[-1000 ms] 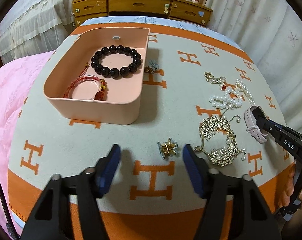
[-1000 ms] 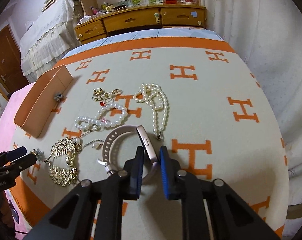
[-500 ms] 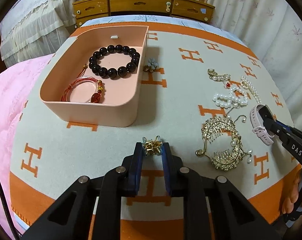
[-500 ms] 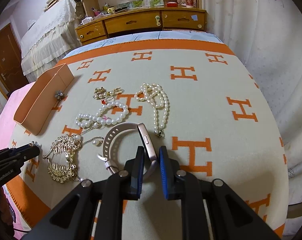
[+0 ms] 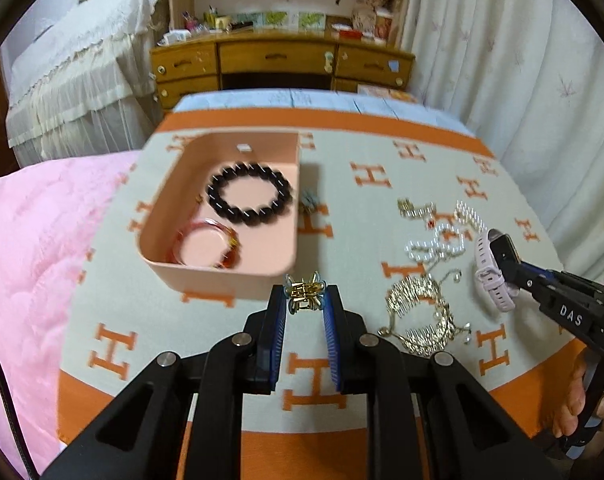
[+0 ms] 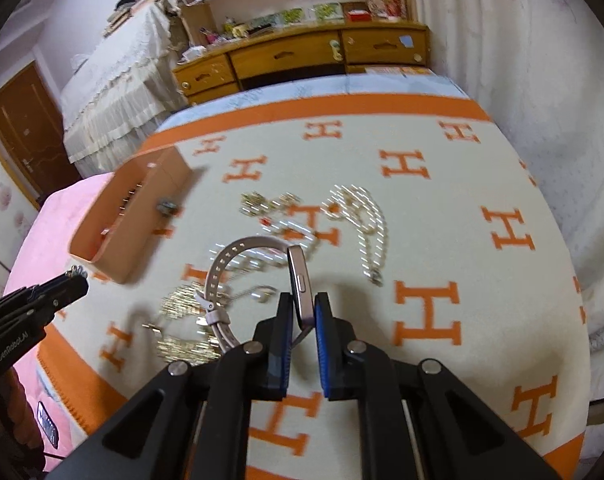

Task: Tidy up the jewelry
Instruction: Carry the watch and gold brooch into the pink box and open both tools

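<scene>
Wooden dresser, white curtains

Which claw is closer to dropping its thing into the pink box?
Left. The left claw holds the gold clip just beside the pink box; the right claw, gripping the watch, is farther away.

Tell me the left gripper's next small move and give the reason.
Probably carry it forward and left until it is over the pink tray, then open. The left gripper is shut on the small gold hair claw, and the tray just ahead already holds the dark bead bracelet and a red bangle. The right gripper grips the pink smartwatch.
</scene>
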{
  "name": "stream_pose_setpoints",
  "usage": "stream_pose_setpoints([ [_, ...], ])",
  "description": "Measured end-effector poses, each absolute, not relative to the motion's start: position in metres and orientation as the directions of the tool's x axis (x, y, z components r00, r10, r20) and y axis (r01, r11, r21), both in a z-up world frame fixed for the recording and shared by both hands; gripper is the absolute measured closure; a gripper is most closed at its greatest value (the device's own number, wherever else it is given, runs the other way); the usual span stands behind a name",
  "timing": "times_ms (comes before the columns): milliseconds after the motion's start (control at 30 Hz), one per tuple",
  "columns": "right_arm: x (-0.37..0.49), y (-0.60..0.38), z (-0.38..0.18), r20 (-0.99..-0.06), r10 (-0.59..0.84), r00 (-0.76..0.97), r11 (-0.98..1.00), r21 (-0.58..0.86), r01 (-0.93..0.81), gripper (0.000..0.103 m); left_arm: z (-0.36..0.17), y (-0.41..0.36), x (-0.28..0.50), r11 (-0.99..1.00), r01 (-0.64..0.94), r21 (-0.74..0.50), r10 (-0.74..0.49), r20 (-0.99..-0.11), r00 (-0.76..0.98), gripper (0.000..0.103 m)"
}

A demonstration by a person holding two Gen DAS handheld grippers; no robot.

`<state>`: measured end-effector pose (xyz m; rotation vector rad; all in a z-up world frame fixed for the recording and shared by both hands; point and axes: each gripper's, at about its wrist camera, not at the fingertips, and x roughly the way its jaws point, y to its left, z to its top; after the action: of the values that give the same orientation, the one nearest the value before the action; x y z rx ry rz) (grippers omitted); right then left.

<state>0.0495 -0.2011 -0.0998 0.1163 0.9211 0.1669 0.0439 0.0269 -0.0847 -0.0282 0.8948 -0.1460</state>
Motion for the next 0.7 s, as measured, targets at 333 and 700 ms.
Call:
stream_pose_setpoints([
  [333, 0.067, -0.122, -0.054, -0.721, 0.296, 0.627, 0.948, 0.143, -0.283, 0.092, -0.061, 0.087, 0.055, 0.994, -0.005, -0.108, -0.075, -0.725, 0.685, 0.086],
  [700, 0.130, -0.039, -0.032, -0.705, 0.393, 0.591, 0.904, 0.177, -0.389, 0.092, -0.073, 0.106, 0.094, 0.985, -0.017, -0.172, -0.115, -0.727, 0.677, 0.086],
])
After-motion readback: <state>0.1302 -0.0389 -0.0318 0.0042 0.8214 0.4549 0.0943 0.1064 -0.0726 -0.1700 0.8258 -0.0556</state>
